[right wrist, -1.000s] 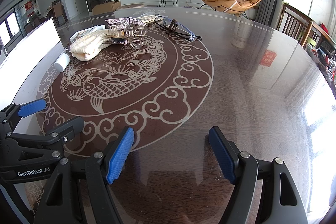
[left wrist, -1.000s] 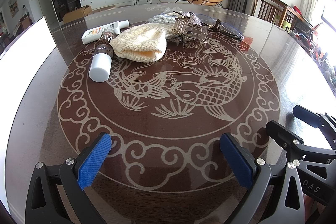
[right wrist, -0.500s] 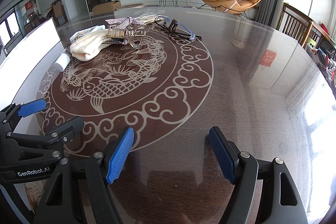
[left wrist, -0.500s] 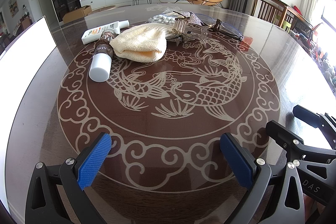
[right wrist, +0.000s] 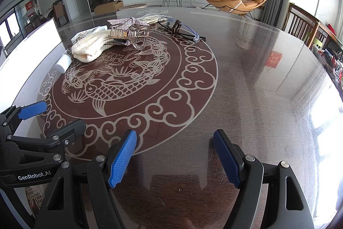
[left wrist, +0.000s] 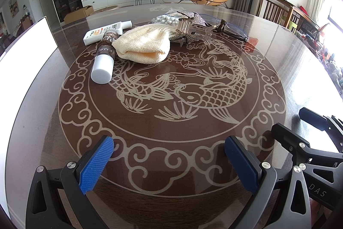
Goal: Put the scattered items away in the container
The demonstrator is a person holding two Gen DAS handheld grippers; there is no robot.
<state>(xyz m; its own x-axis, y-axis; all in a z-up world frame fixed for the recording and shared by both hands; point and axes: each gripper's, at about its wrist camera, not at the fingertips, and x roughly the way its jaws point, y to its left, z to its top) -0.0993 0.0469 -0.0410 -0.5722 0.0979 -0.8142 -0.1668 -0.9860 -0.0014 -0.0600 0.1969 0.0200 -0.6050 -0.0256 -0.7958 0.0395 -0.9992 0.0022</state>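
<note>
A: Which step is this?
B: Nothing is picked up yet. The left gripper and right gripper hover, fingers wide and empty.
A: And the items?
B: The knit pouch, brown bottle and hair clip lie clustered far across the surface; the white container sits left. Next comes a reach forward.

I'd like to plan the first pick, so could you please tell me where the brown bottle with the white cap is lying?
In the left wrist view, the brown bottle lies on its side at the table's far left, touching the cream knit pouch on its right, with the white tube just behind it.

"GenRobot.AI" on left tongs, "EADR" on bottle
</note>
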